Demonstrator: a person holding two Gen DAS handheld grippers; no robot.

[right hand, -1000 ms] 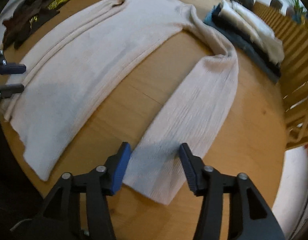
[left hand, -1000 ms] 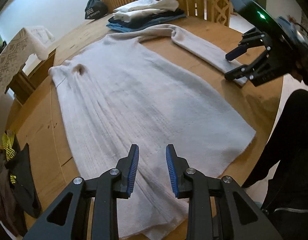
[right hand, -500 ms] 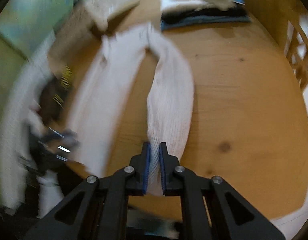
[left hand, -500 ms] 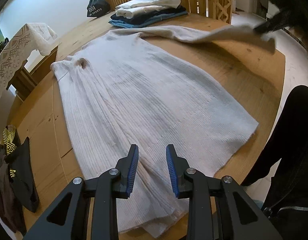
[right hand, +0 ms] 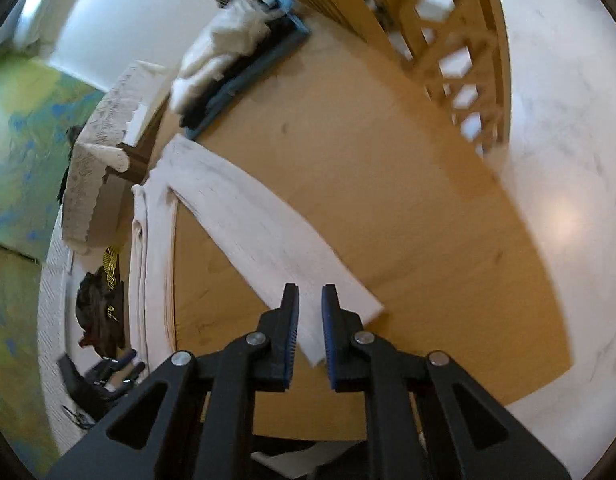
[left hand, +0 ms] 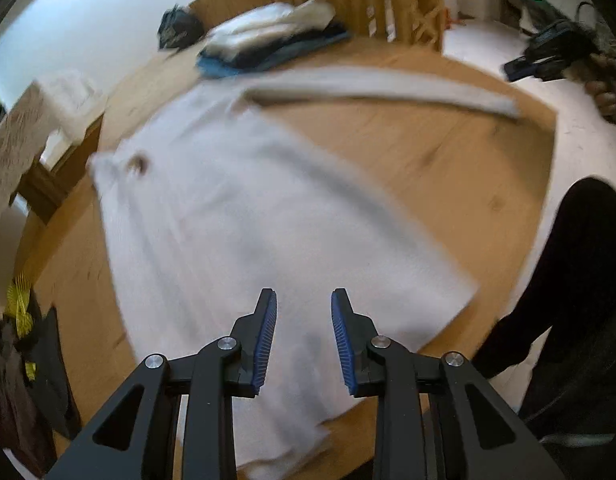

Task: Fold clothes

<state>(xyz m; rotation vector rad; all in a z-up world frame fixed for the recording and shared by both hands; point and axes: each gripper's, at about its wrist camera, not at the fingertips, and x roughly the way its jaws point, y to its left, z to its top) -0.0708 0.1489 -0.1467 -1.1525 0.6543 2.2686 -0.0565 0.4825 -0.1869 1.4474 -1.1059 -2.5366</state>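
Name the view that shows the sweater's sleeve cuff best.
Right wrist: the sleeve cuff sits sharp between the right gripper pads. Left wrist shows it only small, far and blurred.

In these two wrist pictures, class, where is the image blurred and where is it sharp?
Left wrist view: the white knitted sweater and folded clothes stack smear with motion, the left gripper stays crisp. Right wrist view: milder blur; the right gripper is sharp.

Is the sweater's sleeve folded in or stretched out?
Stretched out. The sleeve runs straight from the sweater body, its cuff between the right tool fingers, which look slightly parted.
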